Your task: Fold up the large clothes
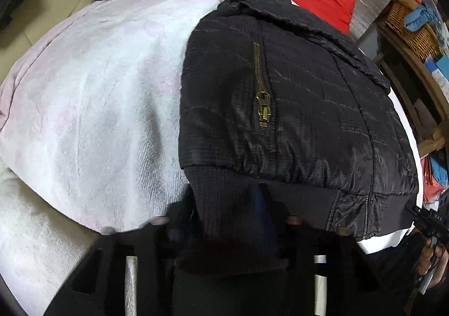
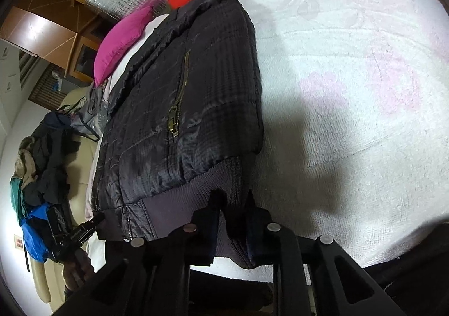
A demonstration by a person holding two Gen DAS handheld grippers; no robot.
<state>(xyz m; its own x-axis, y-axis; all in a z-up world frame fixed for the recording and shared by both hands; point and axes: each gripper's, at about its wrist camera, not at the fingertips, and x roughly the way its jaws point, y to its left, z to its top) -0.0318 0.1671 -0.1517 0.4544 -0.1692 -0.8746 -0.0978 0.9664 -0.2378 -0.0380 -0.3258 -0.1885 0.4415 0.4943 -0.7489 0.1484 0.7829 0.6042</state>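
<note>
From the left wrist view, a black quilted jacket lies on a bed covered by a pale pink-and-white blanket, its collar toward the far side and its ribbed hem nearest the camera. The left tool has its jaws drawn in narrow on that hem at the jacket's left corner, knit cloth bunched between them. A brass pocket zip runs up the panel above.

From the right wrist view, the right tool is nipped almost closed on the ribbed hem at the jacket's opposite corner. The left tool shows at the far edge, held by a hand.

The jacket looks padded, soft and fairly light, and its shiny shell is probably slippery. The stretchy knit hem seems the surest hold; its corners should let the body lift evenly for a fold.
</note>
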